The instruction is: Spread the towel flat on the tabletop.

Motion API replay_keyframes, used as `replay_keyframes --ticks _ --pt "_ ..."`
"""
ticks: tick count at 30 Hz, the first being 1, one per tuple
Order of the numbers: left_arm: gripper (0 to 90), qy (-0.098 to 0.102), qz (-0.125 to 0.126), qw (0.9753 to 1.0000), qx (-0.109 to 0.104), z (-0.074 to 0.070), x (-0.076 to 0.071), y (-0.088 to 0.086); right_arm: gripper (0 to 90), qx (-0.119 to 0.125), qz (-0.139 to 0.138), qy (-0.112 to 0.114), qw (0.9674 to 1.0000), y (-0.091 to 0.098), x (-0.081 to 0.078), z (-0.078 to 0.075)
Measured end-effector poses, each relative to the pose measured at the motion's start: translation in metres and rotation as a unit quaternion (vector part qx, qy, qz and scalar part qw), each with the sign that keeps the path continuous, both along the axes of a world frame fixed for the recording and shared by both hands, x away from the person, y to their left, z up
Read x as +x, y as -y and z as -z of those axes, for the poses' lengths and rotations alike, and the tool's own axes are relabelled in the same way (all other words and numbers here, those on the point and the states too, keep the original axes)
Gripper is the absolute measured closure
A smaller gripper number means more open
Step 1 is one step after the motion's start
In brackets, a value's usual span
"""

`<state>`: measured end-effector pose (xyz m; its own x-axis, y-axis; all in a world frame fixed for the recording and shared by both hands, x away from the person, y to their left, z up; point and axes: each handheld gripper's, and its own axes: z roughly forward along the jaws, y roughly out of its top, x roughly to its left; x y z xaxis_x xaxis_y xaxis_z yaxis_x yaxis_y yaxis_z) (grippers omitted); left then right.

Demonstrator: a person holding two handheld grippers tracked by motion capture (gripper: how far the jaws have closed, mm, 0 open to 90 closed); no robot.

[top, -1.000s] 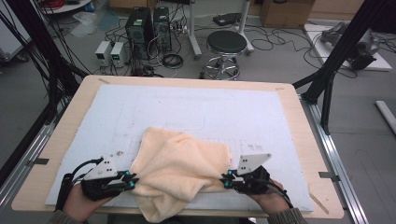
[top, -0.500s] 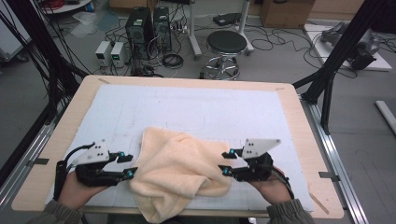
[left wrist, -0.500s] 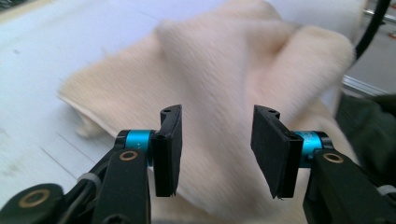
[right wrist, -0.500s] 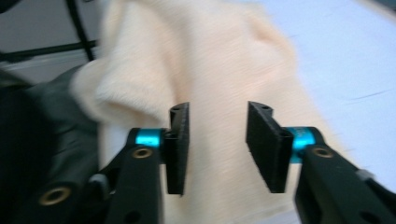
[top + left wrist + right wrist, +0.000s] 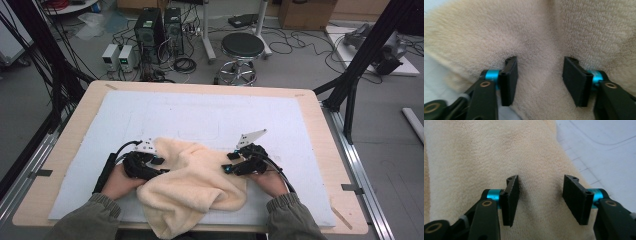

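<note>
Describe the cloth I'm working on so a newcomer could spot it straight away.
Start at the wooden table with the pale blue-white mat covering its top. At the mat's near edge, between the left gripper and the right gripper, lies the towel, one corner drooping over the table's front. It is the one soft, cream-yellow, fluffy, rumpled thing there.

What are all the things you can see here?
towel: one, cream, crumpled at the table's near edge, partly hanging over it
mat: one, pale blue-white, covering the table top
table: one, light wood
stool: one, black seat, on the floor beyond the table
computer towers: two, black, on the floor behind the table
small boxes: two, white, left of the towers
left gripper: one, black, jaws apart over the towel
right gripper: one, black, jaws apart over the towel
sleeves: two, olive green, bottom edge
</note>
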<state>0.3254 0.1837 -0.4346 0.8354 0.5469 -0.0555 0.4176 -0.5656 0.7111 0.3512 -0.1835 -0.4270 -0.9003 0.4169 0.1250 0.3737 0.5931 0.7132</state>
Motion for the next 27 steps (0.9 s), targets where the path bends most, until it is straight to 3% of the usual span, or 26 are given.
replay_keyframes --ticks 3,6,11,14,18,21,24,26,27 --pt "72.1 0.012 -0.004 0.9998 0.018 -0.003 -0.003 0.001 68.3 -0.006 -0.011 -0.001 0.9999 -0.002 -0.001 0.001" --pt "82.9 0.012 -0.005 0.9997 0.021 -0.006 -0.007 0.000 75.7 -0.002 -0.012 0.015 0.9998 0.001 -0.005 -0.006" --pt "85.6 0.016 -0.025 0.9995 -0.005 -0.018 -0.005 -0.009 79.0 0.021 -0.003 0.051 0.9985 0.011 -0.011 -0.026" --pt "85.7 0.030 -0.038 0.9986 -0.019 -0.030 -0.002 -0.011 79.1 0.026 0.011 0.056 0.9981 0.016 -0.007 -0.036" --pt "86.0 0.054 -0.055 0.9962 -0.040 -0.056 0.004 -0.017 79.4 0.032 0.033 0.077 0.9960 0.020 0.003 -0.054" --pt "86.1 0.075 -0.069 0.9931 -0.057 -0.079 0.007 -0.024 79.8 0.040 0.045 0.100 0.9931 0.021 0.011 -0.077" --pt "86.1 0.096 -0.071 0.9904 -0.070 -0.100 0.001 -0.034 79.9 0.045 0.045 0.120 0.9907 0.019 0.008 -0.100" --pt "86.1 0.098 -0.064 0.9906 -0.071 -0.103 -0.008 -0.037 80.0 0.041 0.034 0.126 0.9906 0.018 0.001 -0.105" --pt "86.1 0.100 -0.056 0.9913 -0.065 -0.101 -0.014 -0.039 80.0 0.034 0.026 0.119 0.9920 0.018 -0.005 -0.105"
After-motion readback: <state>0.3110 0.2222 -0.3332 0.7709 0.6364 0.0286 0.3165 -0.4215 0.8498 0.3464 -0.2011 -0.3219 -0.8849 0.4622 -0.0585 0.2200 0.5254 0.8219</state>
